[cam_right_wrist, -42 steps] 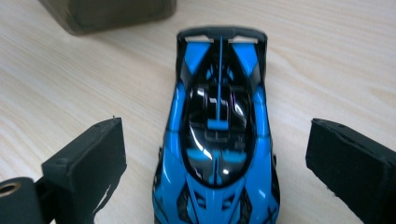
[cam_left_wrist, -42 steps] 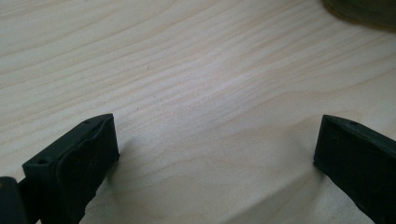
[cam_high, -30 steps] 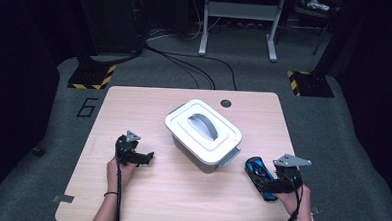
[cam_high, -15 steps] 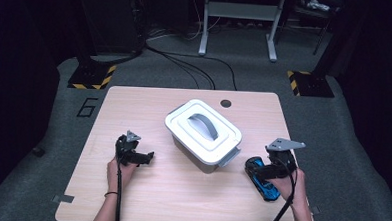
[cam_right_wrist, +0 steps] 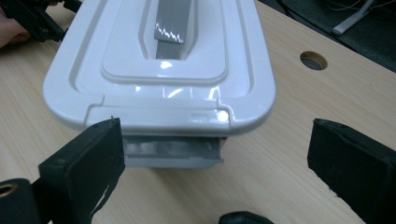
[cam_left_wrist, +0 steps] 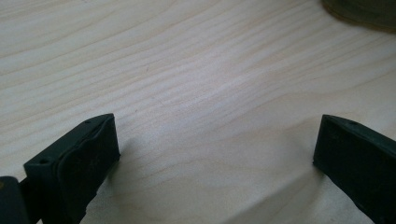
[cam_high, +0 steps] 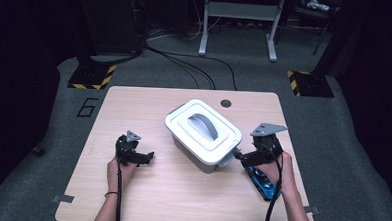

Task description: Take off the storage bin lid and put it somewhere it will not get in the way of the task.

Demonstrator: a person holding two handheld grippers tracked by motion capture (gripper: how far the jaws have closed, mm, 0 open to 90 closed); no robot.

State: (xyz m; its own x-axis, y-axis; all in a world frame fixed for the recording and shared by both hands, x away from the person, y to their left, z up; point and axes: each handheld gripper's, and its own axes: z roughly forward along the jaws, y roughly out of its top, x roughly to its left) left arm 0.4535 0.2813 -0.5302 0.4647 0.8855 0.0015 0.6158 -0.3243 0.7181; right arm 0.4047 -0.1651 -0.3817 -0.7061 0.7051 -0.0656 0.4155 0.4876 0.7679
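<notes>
A: Right gripper (cam_high: 238, 155) is lined up on the near end of the white lidded box (cam_high: 203, 132), jaws wide apart and holding nothing. Looks like it's going for the grey latch (cam_right_wrist: 170, 151) under the lid lip.

B: Agreed. In the right gripper view the latch sits between the jaws, closer to the left one, just ahead of its tip. The right jaw is well off to the side over bare surface (cam_right_wrist: 280, 140).

A: So to do it well: slide the gripper sideways until the latch is centred between the jaws, then push forward low, under the lid (cam_right_wrist: 159, 51) rim, before closing.

B: Yes, and keep it level, or the left jaw will likely bump the lid's overhang instead of catching the latch. Left gripper (cam_high: 143, 157)?

A: Parked apart from the box, jaws spread and empty, bare wood (cam_left_wrist: 201, 93) between them. I'd bring it in to steady the box's far side, since a pull on the latch could drag the whole box.

B: One hazard: a blue toy car (cam_high: 262, 181) lies right under the right hand (cam_high: 274, 166), behind the jaws. Don't drop the wrist onto it.
</notes>
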